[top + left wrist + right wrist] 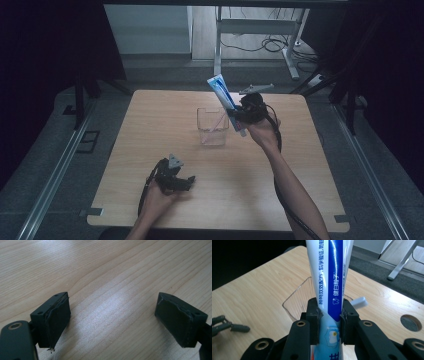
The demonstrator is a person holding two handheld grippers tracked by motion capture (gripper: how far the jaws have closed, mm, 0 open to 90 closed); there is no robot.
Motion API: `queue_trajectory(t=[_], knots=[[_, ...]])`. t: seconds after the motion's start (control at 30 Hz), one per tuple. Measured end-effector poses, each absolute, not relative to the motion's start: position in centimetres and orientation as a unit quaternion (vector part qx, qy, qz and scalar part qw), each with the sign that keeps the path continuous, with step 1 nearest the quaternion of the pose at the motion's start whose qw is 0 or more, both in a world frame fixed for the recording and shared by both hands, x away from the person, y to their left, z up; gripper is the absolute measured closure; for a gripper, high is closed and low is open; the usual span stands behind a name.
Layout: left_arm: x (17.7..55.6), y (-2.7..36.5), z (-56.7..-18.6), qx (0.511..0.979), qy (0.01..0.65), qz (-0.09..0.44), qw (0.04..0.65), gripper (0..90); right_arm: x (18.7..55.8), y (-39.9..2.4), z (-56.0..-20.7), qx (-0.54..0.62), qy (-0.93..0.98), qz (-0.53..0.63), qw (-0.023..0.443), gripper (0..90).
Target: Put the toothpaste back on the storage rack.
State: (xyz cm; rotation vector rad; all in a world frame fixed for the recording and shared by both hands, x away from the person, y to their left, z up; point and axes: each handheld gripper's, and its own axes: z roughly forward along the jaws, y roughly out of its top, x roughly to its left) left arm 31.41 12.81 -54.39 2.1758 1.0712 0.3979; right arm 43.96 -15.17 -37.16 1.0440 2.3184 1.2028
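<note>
A lab: wooden table (150,130) (dark curtains around), floor cables (270,45).

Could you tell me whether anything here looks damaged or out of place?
Yes: on the left gripper, the black rubber pad is peeling from its jaw, its edge frayed. The blue-and-white toothpaste tube and clear plastic cup look fine.

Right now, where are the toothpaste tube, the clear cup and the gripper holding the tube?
toothpaste tube (329,277): right gripper view, its printed body.
clear cup (212,136): high view, its front wall.
right gripper (329,322): right gripper view, between its jaws.
</note>
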Motion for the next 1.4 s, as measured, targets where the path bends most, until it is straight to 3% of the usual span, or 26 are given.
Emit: queue_trajectory(t=[0.53, 1.4], knots=[[31.4, 12.8, -54.4, 0.834, 0.411, 0.153, 0.336, 13.1, 46.6, -11.7, -37.7, 0.359, 0.799, 0.447, 0.181, 72.7], [31.4, 12.8, -54.4, 0.834, 0.411, 0.152, 0.335, 13.1, 48.6, -9.5, -42.0, 0.358, 0.787, 0.462, 0.197, 72.7]])
